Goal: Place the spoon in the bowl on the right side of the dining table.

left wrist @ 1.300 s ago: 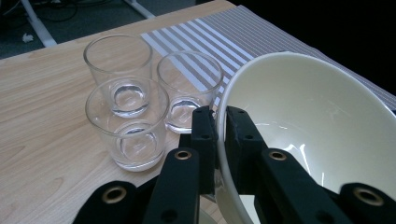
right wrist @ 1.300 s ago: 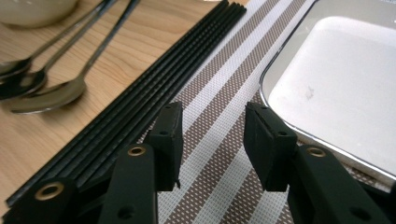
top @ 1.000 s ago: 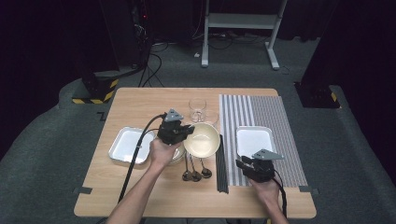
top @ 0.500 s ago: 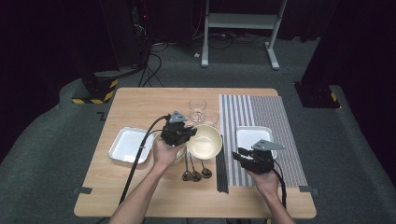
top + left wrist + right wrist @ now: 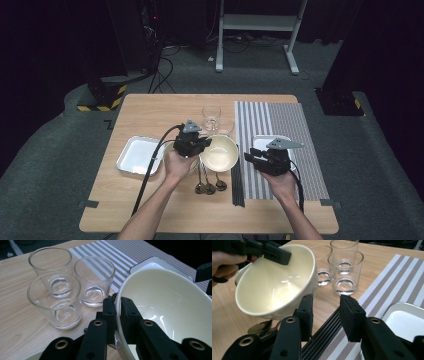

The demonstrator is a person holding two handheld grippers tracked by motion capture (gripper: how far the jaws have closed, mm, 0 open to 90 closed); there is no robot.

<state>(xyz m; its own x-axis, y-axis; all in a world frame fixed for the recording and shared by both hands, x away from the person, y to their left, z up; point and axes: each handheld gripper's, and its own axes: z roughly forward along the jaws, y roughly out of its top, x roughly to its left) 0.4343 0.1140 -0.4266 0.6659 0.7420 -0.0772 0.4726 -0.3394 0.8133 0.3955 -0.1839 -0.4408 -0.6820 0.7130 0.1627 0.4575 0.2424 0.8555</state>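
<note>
The left gripper (image 5: pixel 192 142) has its jaws pinching the rim of a cream bowl (image 5: pixel 220 151), one jaw inside and one outside the wall, as the left gripper view shows clearly (image 5: pixel 115 312). The bowl (image 5: pixel 274 282) is tilted and looks lifted off the wooden desk (image 5: pixel 150 107), hanging above the bowls of three dark spoons (image 5: pixel 209 186) that lie at its six o'clock. The right gripper (image 5: pixel 254 159) hovers just at the bowl's three o'clock with its jaws spread and nothing between them (image 5: pixel 324 310); it hangs over a bundle of black chopsticks (image 5: pixel 237 180) laid along the edge of a striped placemat (image 5: pixel 290 120). Three clear glasses (image 5: pixel 67 282) stand close together at the bowl's twelve o'clock, two of them touching or nearly so. A white square tray (image 5: pixel 139 155) sits at the nine o'clock side of the desk, and a second one (image 5: pixel 260 141) rests on the placemat, partly covered by the right gripper. As a judgement, the work is at an early-to-middle stage: the bowl is grasped and raised but not yet set down anywhere, and the placemat seems the likely spot. The spoons, chopsticks and glasses appear not yet laid out, so most of the table setting looks left to do.
</note>
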